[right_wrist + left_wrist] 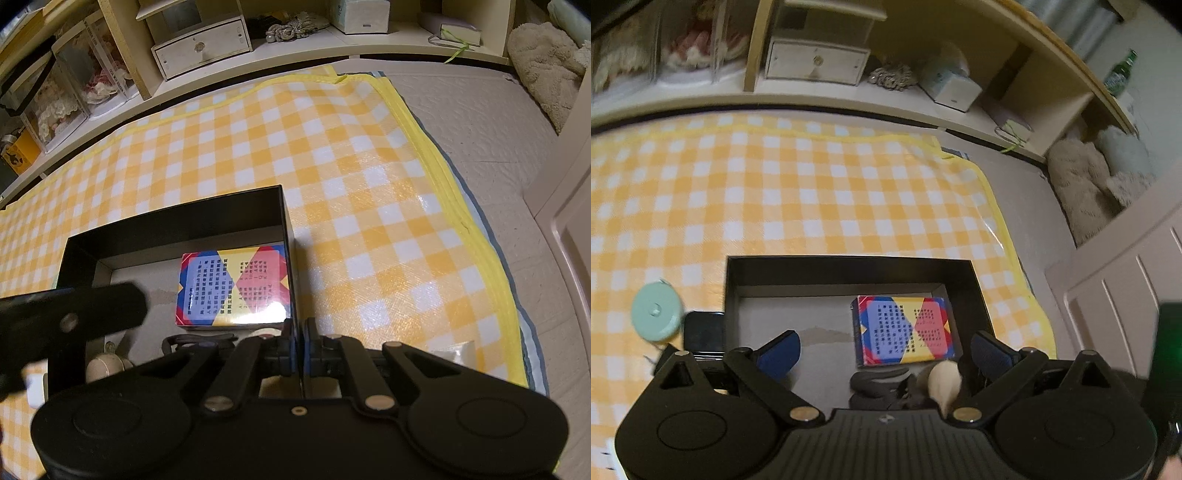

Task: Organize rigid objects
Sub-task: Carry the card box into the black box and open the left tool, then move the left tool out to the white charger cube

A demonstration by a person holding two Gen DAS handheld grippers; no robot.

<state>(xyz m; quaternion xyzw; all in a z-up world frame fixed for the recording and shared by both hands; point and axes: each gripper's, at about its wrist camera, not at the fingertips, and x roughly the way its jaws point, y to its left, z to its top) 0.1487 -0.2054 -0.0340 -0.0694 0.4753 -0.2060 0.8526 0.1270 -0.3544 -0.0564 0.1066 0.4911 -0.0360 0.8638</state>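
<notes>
A black open box lies on the yellow checked mat. Inside it lie a colourful card pack, a dark coiled strap and a cream ball. My left gripper hangs open over the near part of the box, its blue pads apart with nothing between them. In the right wrist view the same box holds the card pack. My right gripper is shut on the box's right wall, which runs up between its pads. A blurred black link of the left tool crosses the left side.
A mint round tape measure and a dark flat device lie left of the box. A low shelf with a drawer unit and a tissue box lines the far side. A plush blanket and a white door are at right.
</notes>
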